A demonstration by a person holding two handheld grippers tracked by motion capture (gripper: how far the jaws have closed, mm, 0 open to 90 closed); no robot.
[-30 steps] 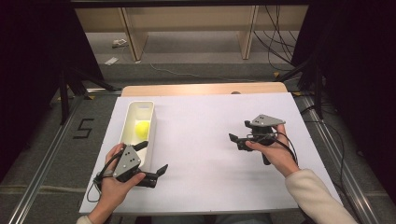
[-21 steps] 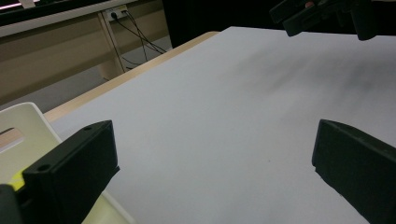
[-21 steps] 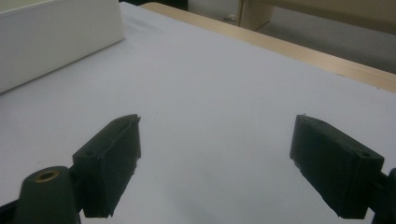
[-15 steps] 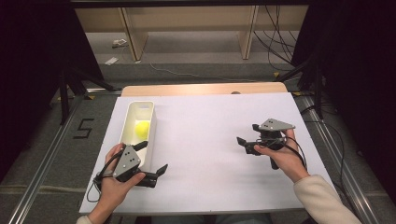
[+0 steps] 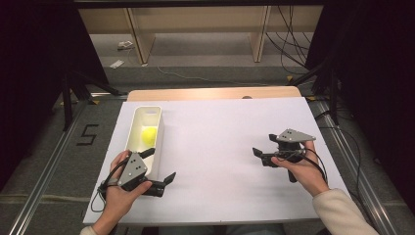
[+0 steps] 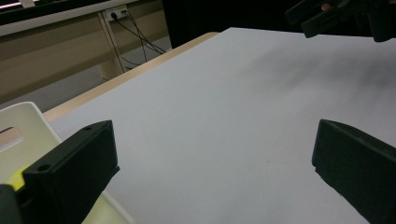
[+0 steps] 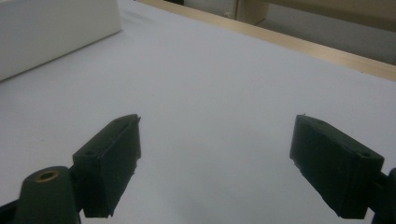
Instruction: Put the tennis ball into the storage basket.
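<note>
high view shows the round yellow ball [image 5: 149, 133] lying inside the long white plastic bin [image 5: 157, 113] near the left edge of the white-covered desk [image 5: 220, 127]. the left claw [image 5: 160, 168] hovers just beside the bin's near end, its jaws apart and empty. the right claw [image 5: 262, 148] sits well apart, near the desk's right edge, jaws also spread with nothing between.
</note>
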